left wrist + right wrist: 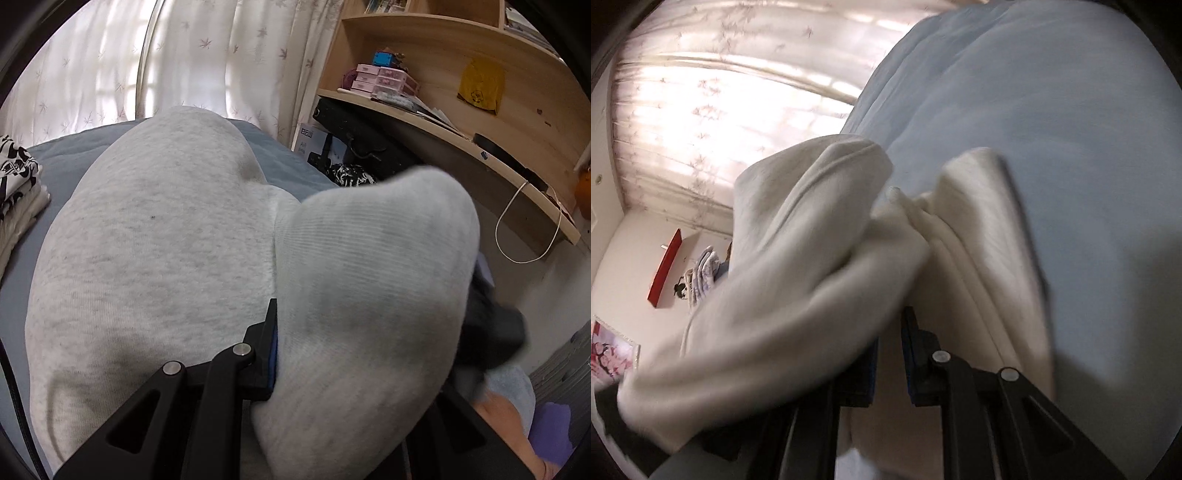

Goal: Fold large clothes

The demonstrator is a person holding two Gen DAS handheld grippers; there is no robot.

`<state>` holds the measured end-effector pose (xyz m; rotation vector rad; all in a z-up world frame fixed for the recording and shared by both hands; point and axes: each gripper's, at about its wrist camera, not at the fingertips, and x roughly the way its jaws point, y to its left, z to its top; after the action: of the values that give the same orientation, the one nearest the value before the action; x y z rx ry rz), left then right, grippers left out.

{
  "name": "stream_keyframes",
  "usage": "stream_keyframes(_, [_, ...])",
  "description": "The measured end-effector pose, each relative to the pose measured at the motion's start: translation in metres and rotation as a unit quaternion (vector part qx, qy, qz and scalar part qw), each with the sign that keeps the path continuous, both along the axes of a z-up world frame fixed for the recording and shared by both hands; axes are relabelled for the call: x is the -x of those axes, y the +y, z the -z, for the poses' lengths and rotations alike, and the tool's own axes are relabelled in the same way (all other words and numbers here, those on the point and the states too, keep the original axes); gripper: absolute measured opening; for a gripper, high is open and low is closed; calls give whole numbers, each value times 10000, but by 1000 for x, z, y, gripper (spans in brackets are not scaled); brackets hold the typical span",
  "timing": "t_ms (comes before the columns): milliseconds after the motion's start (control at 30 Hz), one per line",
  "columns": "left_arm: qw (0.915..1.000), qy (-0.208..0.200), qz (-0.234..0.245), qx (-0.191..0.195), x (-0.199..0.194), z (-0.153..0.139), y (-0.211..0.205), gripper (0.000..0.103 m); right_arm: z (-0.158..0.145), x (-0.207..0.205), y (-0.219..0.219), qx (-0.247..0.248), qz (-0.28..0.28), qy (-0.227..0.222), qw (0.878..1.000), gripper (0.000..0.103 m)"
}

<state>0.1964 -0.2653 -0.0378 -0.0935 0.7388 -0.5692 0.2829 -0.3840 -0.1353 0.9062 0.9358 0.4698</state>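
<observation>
A large light-grey sweatshirt lies spread on the blue bed. Its ribbed hem is lifted and draped over my left gripper, which is shut on it. Only the left finger shows; the cloth hides the other one. In the blurred right wrist view, the same pale garment hangs bunched over the blue bedcover. My right gripper is shut on a fold of it, with cloth running between the blue pads.
A folded stack of black-and-white printed clothes sits at the bed's left edge. A wooden desk with shelves stands close on the right, and curtains hang behind the bed. A person's hand shows at bottom right.
</observation>
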Motion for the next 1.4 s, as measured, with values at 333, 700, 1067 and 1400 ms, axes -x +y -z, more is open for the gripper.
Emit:
stream_keyframes(333, [9996,50,20,-275,-12,11,-19,15,-35,-28,-44,604,1152,-573,9899,14])
stream_keyframes(700, [9669,-1042,545,-2264,29,72,-92,20,-38,4,-71,711,715,204,9947,61])
stream_keyframes(1067, [9721,-871,1339,-1717,35,52,-82,85,-32,5,-27,1207,-300,500,9910,74])
stream_keyframes(1400, [9670,-434,1898,-1646,69,7,-38,92,-30,9,-10,1784,-588,438,9812,73])
